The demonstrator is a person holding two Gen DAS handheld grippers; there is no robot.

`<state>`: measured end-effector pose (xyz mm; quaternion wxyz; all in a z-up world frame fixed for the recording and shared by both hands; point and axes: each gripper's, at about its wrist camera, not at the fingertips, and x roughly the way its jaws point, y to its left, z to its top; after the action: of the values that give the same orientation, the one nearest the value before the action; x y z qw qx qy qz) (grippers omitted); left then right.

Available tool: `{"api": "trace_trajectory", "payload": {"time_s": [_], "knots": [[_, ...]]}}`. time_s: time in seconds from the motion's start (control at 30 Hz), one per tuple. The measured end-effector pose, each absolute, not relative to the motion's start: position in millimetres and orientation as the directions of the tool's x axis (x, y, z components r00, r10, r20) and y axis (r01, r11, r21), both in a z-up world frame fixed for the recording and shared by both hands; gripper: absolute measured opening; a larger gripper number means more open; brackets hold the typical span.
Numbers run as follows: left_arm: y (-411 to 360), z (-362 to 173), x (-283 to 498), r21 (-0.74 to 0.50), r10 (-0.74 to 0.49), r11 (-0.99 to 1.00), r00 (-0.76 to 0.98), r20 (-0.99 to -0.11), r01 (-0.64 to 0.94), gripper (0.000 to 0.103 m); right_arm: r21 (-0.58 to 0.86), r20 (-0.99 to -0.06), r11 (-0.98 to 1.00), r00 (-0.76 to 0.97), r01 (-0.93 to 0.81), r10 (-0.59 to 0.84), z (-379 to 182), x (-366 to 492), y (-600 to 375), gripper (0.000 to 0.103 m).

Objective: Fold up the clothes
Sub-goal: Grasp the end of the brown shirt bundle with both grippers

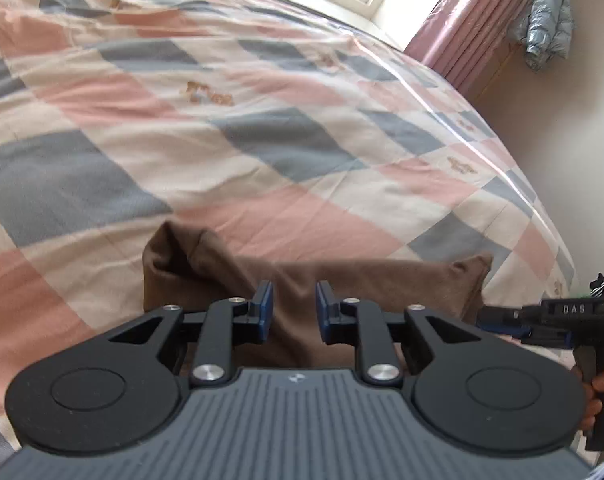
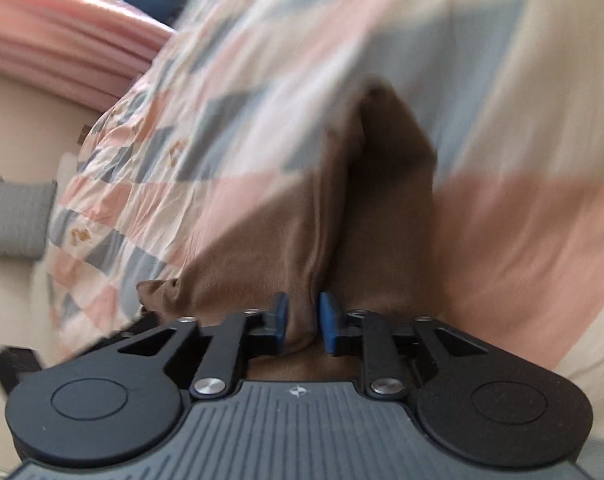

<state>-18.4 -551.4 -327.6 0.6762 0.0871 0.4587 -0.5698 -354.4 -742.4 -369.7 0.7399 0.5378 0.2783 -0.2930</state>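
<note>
Up close, the left gripper point(image 1: 294, 310) stands narrowly parted over the brown folded cloth garment point(image 1: 302, 280), pads clear of it. Further right, the right gripper point(image 2: 304, 322) – a fold between its pads – sits narrow too, on the pink-and-grey checked bedspread point(image 1: 262, 120).

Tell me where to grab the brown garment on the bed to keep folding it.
Probably take the brown garment at its raised corner on the right, coming from the near edge over the checked quilt. That corner stands up in a peak, so fingers can close around it; the flat middle offers nothing to pinch.
</note>
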Motion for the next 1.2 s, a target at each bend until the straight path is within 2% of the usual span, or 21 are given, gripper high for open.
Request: {"api": "trace_trajectory", "payload": {"time_s": [0.03, 0.1, 0.23, 0.3, 0.33, 0.37, 0.4, 0.43, 0.6, 0.7, 0.73, 0.77, 0.83, 0.87, 0.9, 0.97, 1.03, 1.1, 1.13, 1.2], "knots": [[-554.3, -326.1, -12.9, -0.406, -0.685, 0.35, -0.065, -0.726, 0.844, 0.026, 0.619, -0.726, 0.26, 0.666, 0.741, -0.17, -361.8, -356.8, -745.8, 0.032], [-562.3, -329.5, 3.0, -0.411, -0.658, 0.397, -0.057, -0.751, 0.821, 0.027, 0.595, -0.721, 0.267, 0.65, 0.758, -0.239, -347.8, -362.0, -754.4, 0.041], [-574.9, -354.8, 33.9, -0.49, -0.589, 0.484, -0.144, -0.795, 0.725, 0.035, 0.669, -0.706, 0.076, 0.663, 0.74, -0.249, -360.7, -379.5, -796.6, 0.051], [-578.6, -368.7, 44.4, -0.527, -0.567, 0.506, -0.197, -0.8, 0.683, 0.032, 0.718, -0.686, -0.048, 0.694, 0.694, -0.217, -379.0, -387.2, -815.7, 0.051], [-579.6, -375.0, 46.7, -0.539, -0.564, 0.501, -0.216, -0.797, 0.677, 0.026, 0.735, -0.675, -0.094, 0.71, 0.672, -0.203, -387.4, -389.3, -822.2, 0.05], [-578.8, -380.3, 48.7, -0.549, -0.567, 0.495, -0.229, -0.792, 0.673, 0.005, 0.746, -0.664, -0.105, 0.723, 0.657, -0.19, -394.2, -387.7, -822.4, 0.041], [-577.3, -385.1, 50.6, -0.558, -0.571, 0.488, -0.238, -0.785, 0.671, 0.001, 0.757, -0.653, -0.117, 0.737, 0.643, -0.178, -401.1, -386.1, -822.6, 0.027], [-573.9, -389.7, 52.9, -0.565, -0.581, 0.482, -0.239, -0.778, 0.67, 0.001, 0.766, -0.642, -0.12, 0.747, 0.631, -0.171, -406.8, -386.2, -821.2, 0.008], [-549.4, -405.6, 58.3, -0.566, -0.596, 0.477, -0.226, -0.771, 0.673, 0.004, 0.751, -0.655, -0.074, 0.726, 0.656, -0.211, -428.0, -416.9, -799.3, 0.006], [-542.7, -388.6, 56.0, -0.527, -0.592, 0.462, -0.195, -0.782, 0.713, 0.004, 0.755, -0.65, -0.051, 0.735, 0.654, -0.191, -439.9, -423.5, -795.8, 0.006], [-539.7, -381.4, 57.7, -0.521, -0.592, 0.456, -0.191, -0.783, 0.722, 0.008, 0.749, -0.653, -0.01, 0.735, 0.663, -0.183, -435.2, -420.9, -797.4, 0.008], [-535.6, -374.8, 61.7, -0.521, -0.594, 0.456, -0.189, -0.782, 0.721, 0.018, 0.74, -0.658, 0.032, 0.734, 0.671, -0.169, -429.6, -418.2, -799.2, 0.016], [-527.8, -366.5, 75.5, -0.537, -0.599, 0.479, -0.189, -0.778, 0.694, 0.033, 0.713, -0.679, 0.117, 0.722, 0.691, -0.128, -414.4, -416.9, -804.7, 0.024], [-527.8, -366.9, 83.2, -0.549, -0.599, 0.491, -0.195, -0.777, 0.676, 0.04, 0.697, -0.691, 0.16, 0.715, 0.699, -0.111, -406.8, -417.4, -807.6, 0.034], [-529.2, -369.0, 91.2, -0.561, -0.597, 0.503, -0.205, -0.776, 0.658, 0.044, 0.681, -0.702, 0.202, 0.706, 0.704, -0.093, -399.1, -417.8, -810.6, 0.039], [-534.8, -376.8, 105.2, -0.594, -0.599, 0.52, -0.234, -0.766, 0.614, 0.067, 0.669, -0.707, 0.245, 0.702, 0.702, -0.081, -387.5, -423.3, -821.2, 0.066], [-544.7, -391.8, 114.9, -0.642, -0.613, 0.535, -0.271, -0.742, 0.549, 0.074, 0.692, -0.685, 0.249, 0.725, 0.677, -0.068, -384.5, -428.5, -836.4, 0.075], [-553.6, -408.4, 122.8, -0.682, -0.629, 0.56, -0.295, -0.719, 0.471, 0.076, 0.734, -0.652, 0.218, 0.757, 0.643, -0.038, -394.0, -426.5, -853.4, 0.078], [-556.6, -415.5, 125.4, -0.707, -0.643, 0.558, -0.312, -0.699, 0.434, 0.08, 0.752, -0.641, 0.192, 0.767, 0.631, -0.012, -403.6, -422.6, -861.3, 0.086], [-563.0, -423.9, 123.4, -0.733, -0.65, 0.541, -0.347, -0.676, 0.413, 0.085, 0.78, -0.621, 0.139, 0.783, 0.61, 0.045, -423.5, -415.7, -871.2, 0.087]]}}
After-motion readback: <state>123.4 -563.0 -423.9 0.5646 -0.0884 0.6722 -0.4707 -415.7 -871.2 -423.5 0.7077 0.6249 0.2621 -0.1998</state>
